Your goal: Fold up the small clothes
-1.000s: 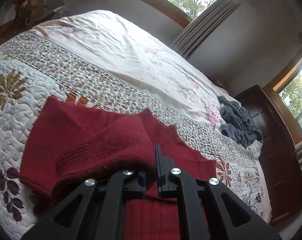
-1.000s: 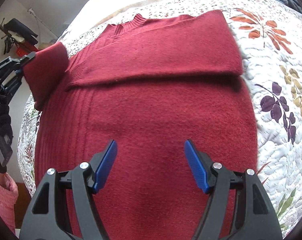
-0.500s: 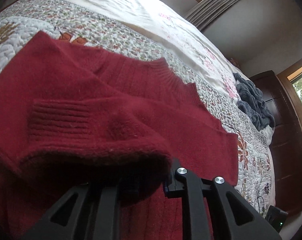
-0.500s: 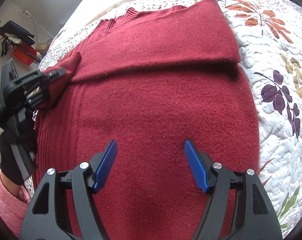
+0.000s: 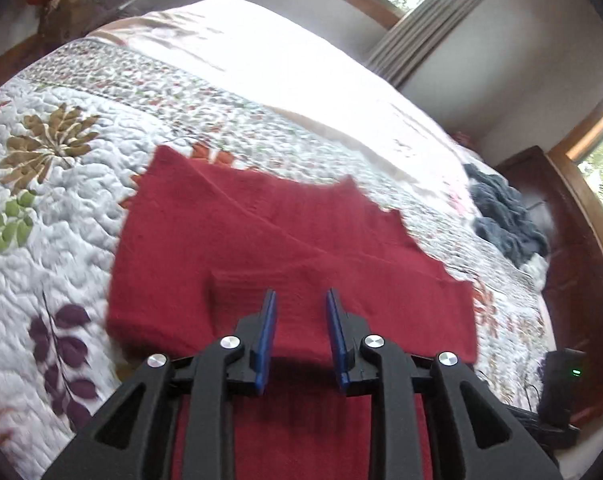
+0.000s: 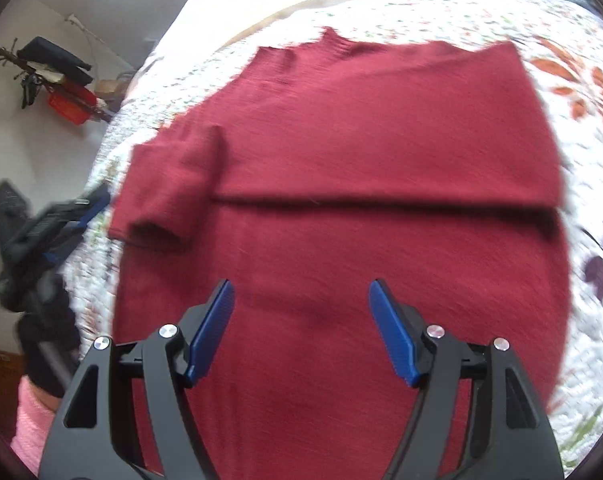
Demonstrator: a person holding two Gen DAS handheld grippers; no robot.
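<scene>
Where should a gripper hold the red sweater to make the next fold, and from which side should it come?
Probably the bottom hem of the red sweater, the near edge under the right gripper, approached from the near side of the quilt. Both sleeves already lie folded across the body, and the folded cuff rests flat, so the lower half could be lifted toward the collar. Both grippers are open and empty.

Right tool [image 6: 301, 328] agape over red sweater [image 6: 381, 160]; left tool [image 6: 67, 216] beside folded sleeve [image 6: 173, 196]
</scene>
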